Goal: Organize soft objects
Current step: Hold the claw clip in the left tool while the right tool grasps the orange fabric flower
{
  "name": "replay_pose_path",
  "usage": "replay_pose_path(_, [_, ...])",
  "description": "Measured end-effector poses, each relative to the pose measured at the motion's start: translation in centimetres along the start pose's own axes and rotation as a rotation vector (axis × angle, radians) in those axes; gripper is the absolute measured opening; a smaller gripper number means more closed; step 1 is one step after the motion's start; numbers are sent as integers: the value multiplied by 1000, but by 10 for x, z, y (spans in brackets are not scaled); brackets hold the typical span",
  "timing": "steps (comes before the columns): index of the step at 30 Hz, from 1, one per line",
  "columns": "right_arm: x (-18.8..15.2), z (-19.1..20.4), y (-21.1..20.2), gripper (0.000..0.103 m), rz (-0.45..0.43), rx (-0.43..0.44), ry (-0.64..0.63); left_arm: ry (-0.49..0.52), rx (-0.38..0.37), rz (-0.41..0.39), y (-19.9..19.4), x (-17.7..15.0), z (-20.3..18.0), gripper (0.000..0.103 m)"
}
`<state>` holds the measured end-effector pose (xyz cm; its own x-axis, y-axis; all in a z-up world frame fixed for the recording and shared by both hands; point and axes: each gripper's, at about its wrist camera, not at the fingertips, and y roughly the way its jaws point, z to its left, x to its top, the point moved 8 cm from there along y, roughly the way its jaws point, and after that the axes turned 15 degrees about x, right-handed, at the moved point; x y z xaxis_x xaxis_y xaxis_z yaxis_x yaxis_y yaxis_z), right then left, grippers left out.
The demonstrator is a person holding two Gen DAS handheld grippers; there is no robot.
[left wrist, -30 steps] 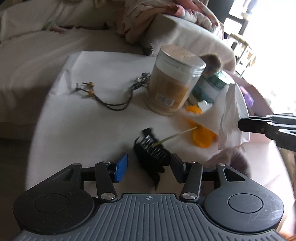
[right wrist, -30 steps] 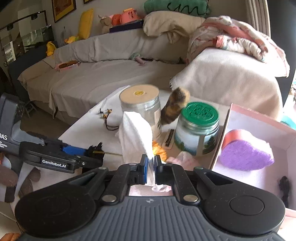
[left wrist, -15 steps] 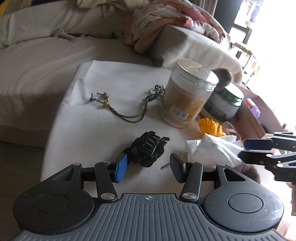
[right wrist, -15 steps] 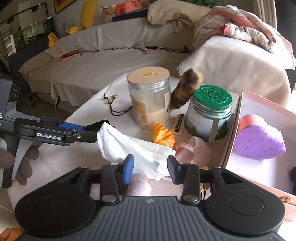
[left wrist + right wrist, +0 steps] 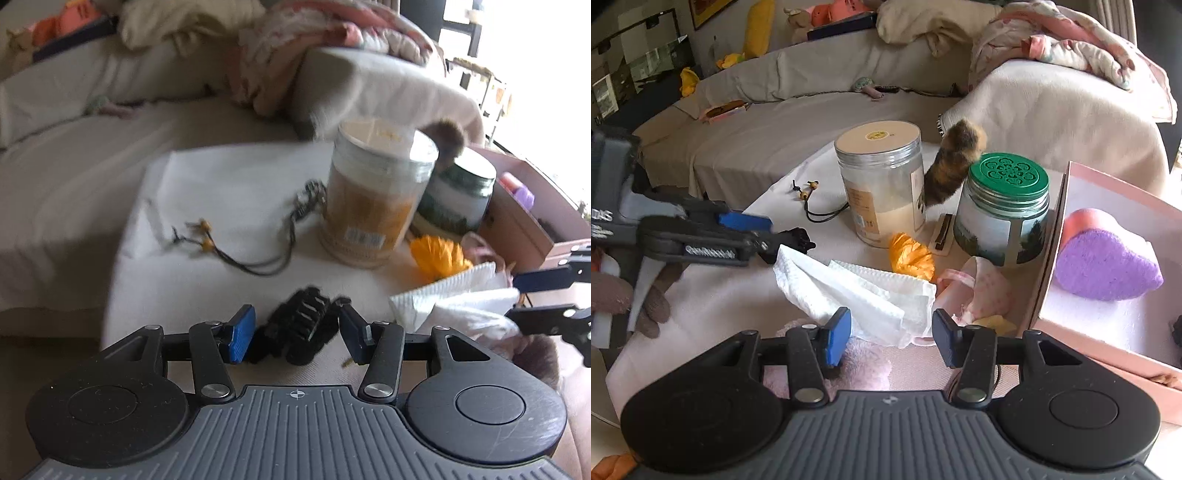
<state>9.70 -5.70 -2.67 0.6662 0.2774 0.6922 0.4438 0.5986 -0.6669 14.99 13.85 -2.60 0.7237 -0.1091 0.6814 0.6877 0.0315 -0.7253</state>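
Behind the white-covered surface point(image 5: 713, 306) stands a long beige sofa point(image 5: 820, 110) with a crumpled pink blanket point(image 5: 1071, 44) on its arm. At the right edge of the surface sits an open pink box point(image 5: 1115, 325), and a purple heart-shaped sponge point(image 5: 1104, 266) lies inside it. Just left of the box stand two jars close together: a glass jar with a green lid point(image 5: 1004, 214) and a taller plastic jar with a beige lid point(image 5: 882, 188); a brown furry tail point(image 5: 953, 162) rises between them. In front of the jars lies a white paper towel point(image 5: 864, 291), loosely folded, flat on the surface. The right tongs point(image 5: 892, 341) are open, with both fingers apart just in front of the towel's near edge, gripping nothing. The left tongs point(image 5: 297, 338) are open too, and a black hair clip point(image 5: 299, 328) lies between their fingers on the surface. An orange crumpled piece point(image 5: 910, 256) rests beside the towel, and a thin black cord with yellow beads point(image 5: 236, 254) lies further left.
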Motion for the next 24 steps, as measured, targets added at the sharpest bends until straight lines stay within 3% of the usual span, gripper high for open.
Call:
replay_pose_path(8, [0, 1, -4, 52, -31, -33, -14, 3, 1, -14, 9, -3, -8, 56])
replay_pose_path(13, [7, 1, -2, 52, -19, -17, 2, 18, 38, -26, 9, -5, -7, 47])
replay_pose_path(18, [21, -4, 8, 52, 21, 21, 54, -40, 5, -19, 5, -7, 2, 45])
replay_pose_path(24, [43, -10, 20, 57, 46, -14, 9, -86, -11, -12, -2, -14, 14, 45])
